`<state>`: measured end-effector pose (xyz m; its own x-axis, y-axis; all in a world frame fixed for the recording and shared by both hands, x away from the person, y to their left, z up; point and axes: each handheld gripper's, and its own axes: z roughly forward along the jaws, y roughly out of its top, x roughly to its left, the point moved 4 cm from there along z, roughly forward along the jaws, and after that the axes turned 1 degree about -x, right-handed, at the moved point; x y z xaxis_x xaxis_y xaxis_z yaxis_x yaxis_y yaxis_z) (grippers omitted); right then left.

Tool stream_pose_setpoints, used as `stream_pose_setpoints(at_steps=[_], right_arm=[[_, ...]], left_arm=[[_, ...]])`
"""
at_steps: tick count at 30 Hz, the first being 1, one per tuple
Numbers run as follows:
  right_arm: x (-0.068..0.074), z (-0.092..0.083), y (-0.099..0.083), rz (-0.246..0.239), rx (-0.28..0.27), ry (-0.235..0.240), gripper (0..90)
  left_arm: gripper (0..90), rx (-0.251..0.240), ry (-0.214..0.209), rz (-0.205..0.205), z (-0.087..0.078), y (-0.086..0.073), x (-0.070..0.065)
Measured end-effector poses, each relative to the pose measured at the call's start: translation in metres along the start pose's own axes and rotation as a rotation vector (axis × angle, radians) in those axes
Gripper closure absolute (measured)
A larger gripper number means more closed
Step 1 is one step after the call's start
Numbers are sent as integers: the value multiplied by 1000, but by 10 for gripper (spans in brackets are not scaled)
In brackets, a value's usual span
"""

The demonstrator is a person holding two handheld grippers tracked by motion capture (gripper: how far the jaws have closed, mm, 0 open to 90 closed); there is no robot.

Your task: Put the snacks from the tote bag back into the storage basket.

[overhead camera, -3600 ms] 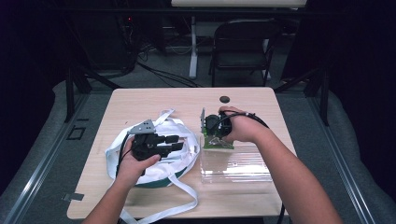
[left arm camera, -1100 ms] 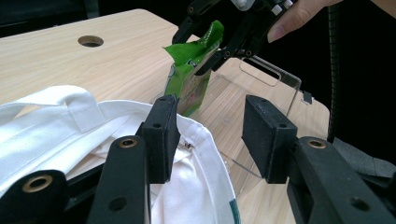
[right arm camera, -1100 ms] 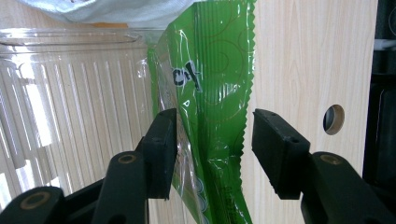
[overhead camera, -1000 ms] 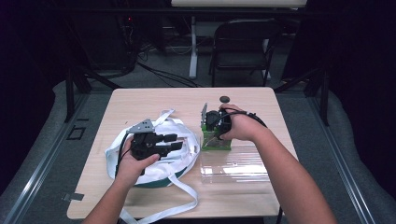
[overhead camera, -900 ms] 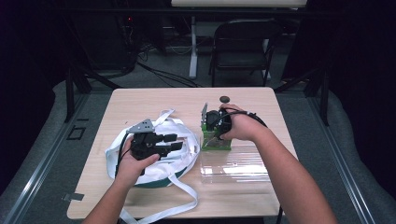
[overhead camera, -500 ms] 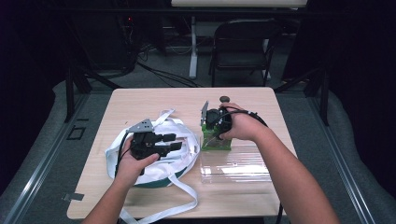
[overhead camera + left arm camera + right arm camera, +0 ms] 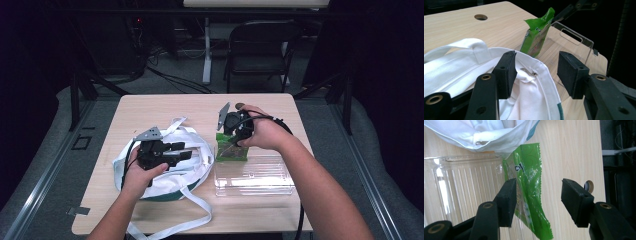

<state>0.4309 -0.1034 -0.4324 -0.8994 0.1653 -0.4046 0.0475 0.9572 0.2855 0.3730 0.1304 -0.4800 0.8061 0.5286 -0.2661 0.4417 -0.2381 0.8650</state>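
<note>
Green snack packet (image 7: pixel 529 192) stands upright against the edge of the clear plastic tray (image 7: pixel 260 175), long axis roughly vertical, crimped top end up and leaning slightly toward the tray in the left gripper view (image 7: pixel 537 32). In the high view it sits at the tray's far left corner (image 7: pixel 231 150), between tray and white tote bag (image 7: pixel 170 170). Lower part looks to rest at the tray rim; can't tell if it is inside the tray or just outside.

Right tongs (image 7: pixel 537 198) wide apart, jaws have just been opening; the packet is between them, near the left jaw, pads not pressing on it. Right hand (image 7: pixel 262 134) hovers above the packet.

Left tongs (image 7: pixel 536 75) part open, jaws have just been opening, straddling the bag's white rim (image 7: pixel 534 72) with a small metal fastener there; rim lies against one pad, no clamp. Left hand (image 7: pixel 142 172) over the bag.

Tray has a ribbed floor and a handle slot. Bag lies flat on the tabletop (image 7: pixel 165 107), mouth open, straps trailing toward the near edge.
</note>
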Motion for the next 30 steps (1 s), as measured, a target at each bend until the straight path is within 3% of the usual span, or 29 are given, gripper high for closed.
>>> stream_pose_setpoints(at_steps=[7,18,30], right_arm=[[3,-17,-9,24,-5,-29,483],[17,-42,-30,138,-85,-22,509],[41,-45,-48,256,-204,-37,511]], left_arm=[[486,2,14,-11,-1,-1,5],[490,6,33,-30,-2,-4,11],[490,7,45,-39,-2,-6,16]])
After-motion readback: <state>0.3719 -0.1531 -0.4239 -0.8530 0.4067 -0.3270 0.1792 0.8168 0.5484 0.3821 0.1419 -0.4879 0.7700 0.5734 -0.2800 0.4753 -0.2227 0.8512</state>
